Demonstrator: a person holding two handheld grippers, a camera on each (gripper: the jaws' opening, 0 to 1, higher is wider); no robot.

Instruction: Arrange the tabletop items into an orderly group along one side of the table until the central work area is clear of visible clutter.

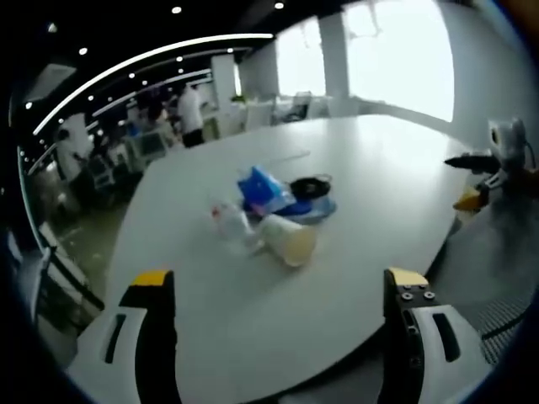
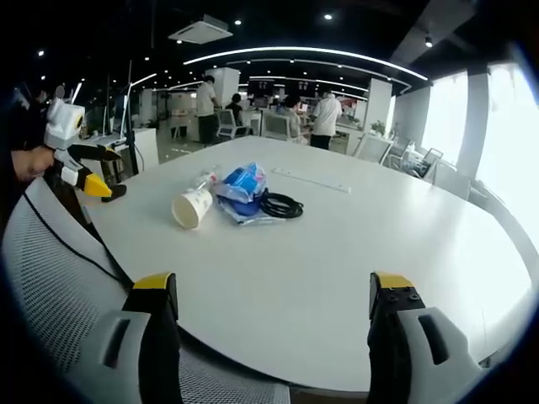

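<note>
A small cluster sits in the middle of the round white table (image 1: 370, 160). It holds a paper cup (image 1: 289, 240) lying on its side, a clear plastic bottle (image 1: 232, 220), a blue packet (image 1: 263, 192) and a coiled black cable (image 1: 310, 186). My left gripper (image 1: 280, 278) is open over the near table edge, well short of the cluster. My right gripper (image 2: 271, 290) is open too, over the opposite edge of the table (image 2: 354, 244). From there I see the cup (image 2: 192, 207), the bottle (image 2: 206, 178), the packet (image 2: 244, 183) and the cable (image 2: 280, 204).
A grey mesh chair (image 2: 50, 278) stands by the table edge, also seen as a chair (image 1: 497, 252) in the left gripper view. A long white strip (image 2: 312, 179) lies beyond the cluster. People and desks fill the office behind. Bright windows line one side.
</note>
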